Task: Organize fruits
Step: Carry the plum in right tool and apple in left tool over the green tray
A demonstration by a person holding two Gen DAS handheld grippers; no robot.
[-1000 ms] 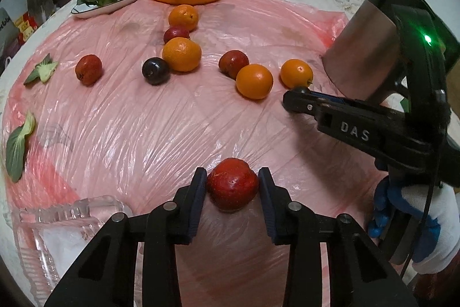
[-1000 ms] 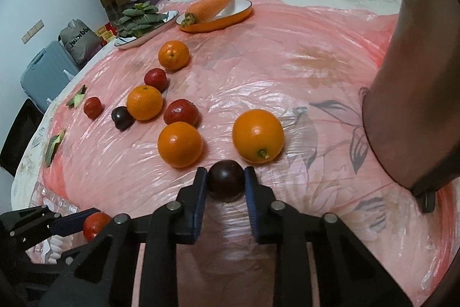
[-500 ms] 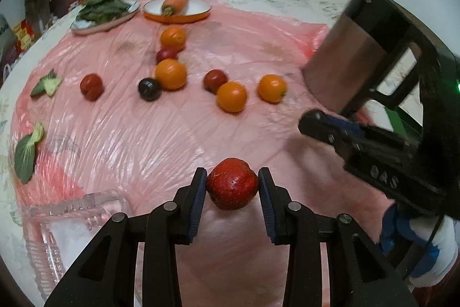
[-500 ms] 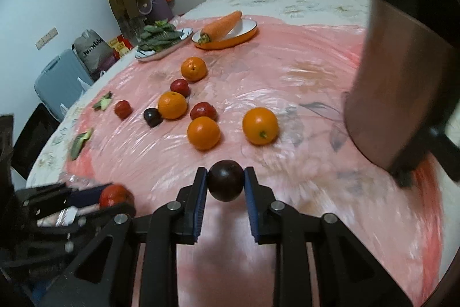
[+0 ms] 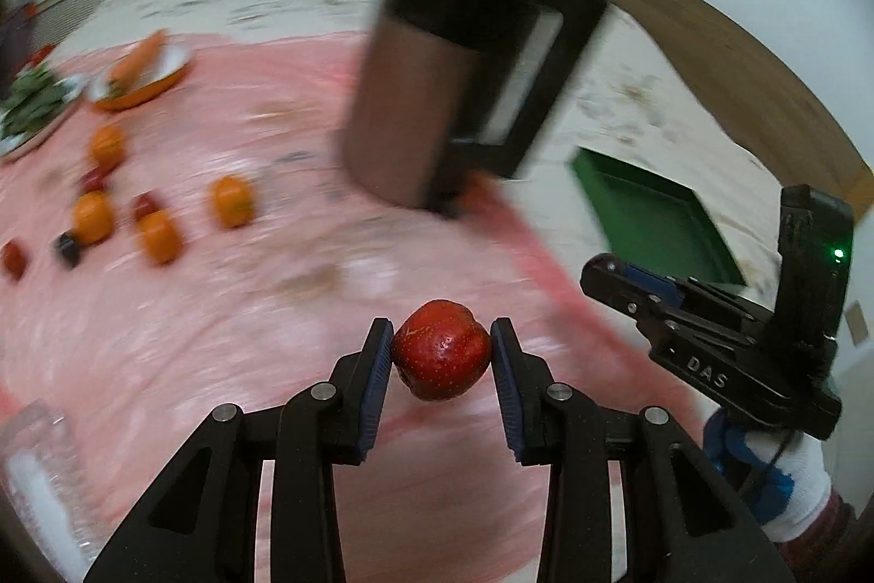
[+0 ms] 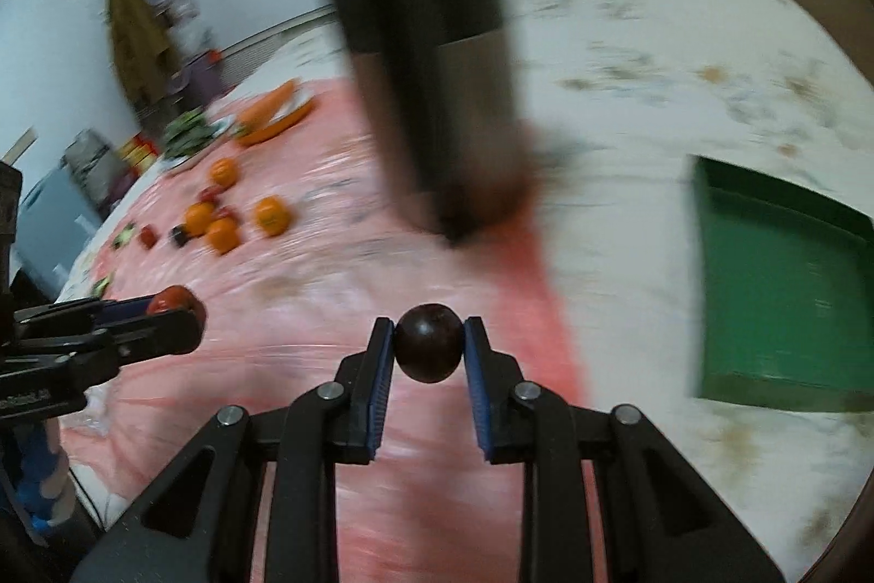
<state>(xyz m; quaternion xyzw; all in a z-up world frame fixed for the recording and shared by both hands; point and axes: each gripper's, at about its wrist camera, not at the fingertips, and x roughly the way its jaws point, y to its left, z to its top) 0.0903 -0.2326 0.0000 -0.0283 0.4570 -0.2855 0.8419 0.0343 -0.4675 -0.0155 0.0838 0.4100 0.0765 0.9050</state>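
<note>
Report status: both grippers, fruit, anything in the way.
Left gripper shut on red fruit. Right gripper shut on dark plum. Kettle stands near green tray.

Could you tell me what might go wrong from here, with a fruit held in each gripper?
1. The kettle stands close ahead of the dark plum; a swing could clip it.
2. The red fruit is pinched only at its sides, so it may slip.
3. The two grippers are close together and could collide.

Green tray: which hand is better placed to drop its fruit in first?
Right, probably. Its dark plum is nearer the green tray; the left gripper with the red fruit trails on the far side.
</note>
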